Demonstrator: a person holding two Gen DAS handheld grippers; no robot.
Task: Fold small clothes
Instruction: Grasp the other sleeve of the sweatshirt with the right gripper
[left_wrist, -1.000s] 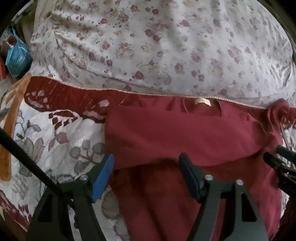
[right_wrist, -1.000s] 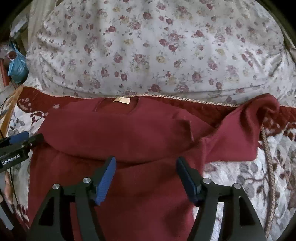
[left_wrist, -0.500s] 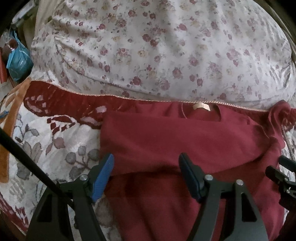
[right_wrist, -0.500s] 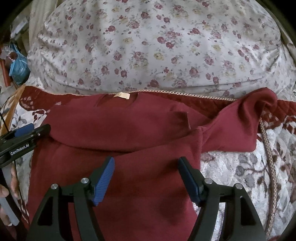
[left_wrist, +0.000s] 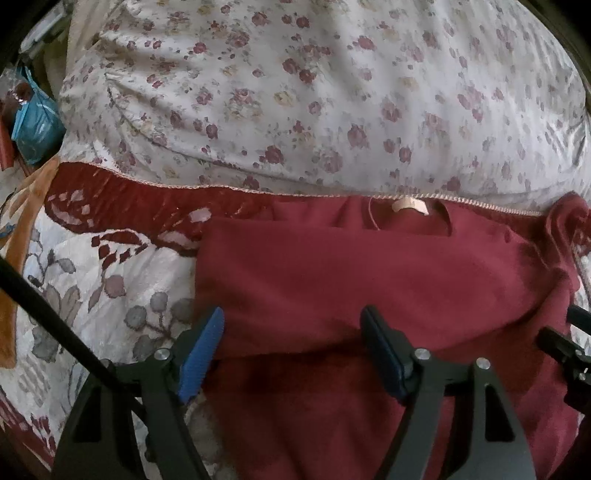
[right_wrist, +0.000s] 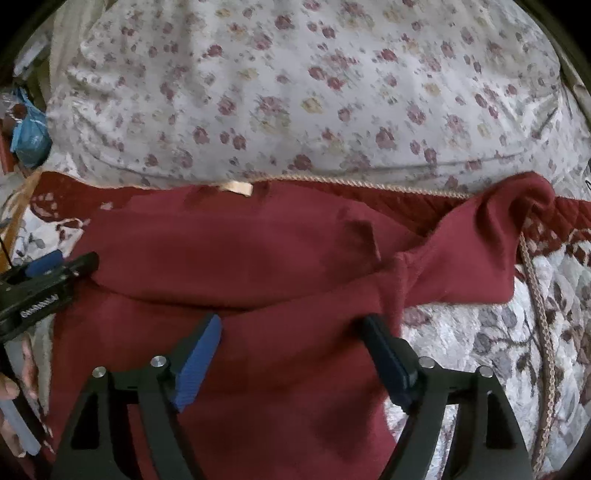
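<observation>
Sweater (left_wrist: 369, 280), maroon, lies on patterned quilt (left_wrist: 110, 295) below floral pillow (left_wrist: 332, 92); we see left sleeve folded across chest, right sleeve (right_wrist: 480, 243) sprawled outward, hem cut off below frame. Our left gripper (left_wrist: 293, 350) and right gripper (right_wrist: 293, 350) hover low over body, jaws spread, grasping nothing. Bare quilt flanks both sides.

Shirt (left_wrist: 369, 280) on quilt (left_wrist: 92, 295); pillow (left_wrist: 314, 92) behind; bag (left_wrist: 35, 129) far left

left tongs (left_wrist: 293, 349) agape, right tongs (right_wrist: 291, 349) (likewise) agape
</observation>
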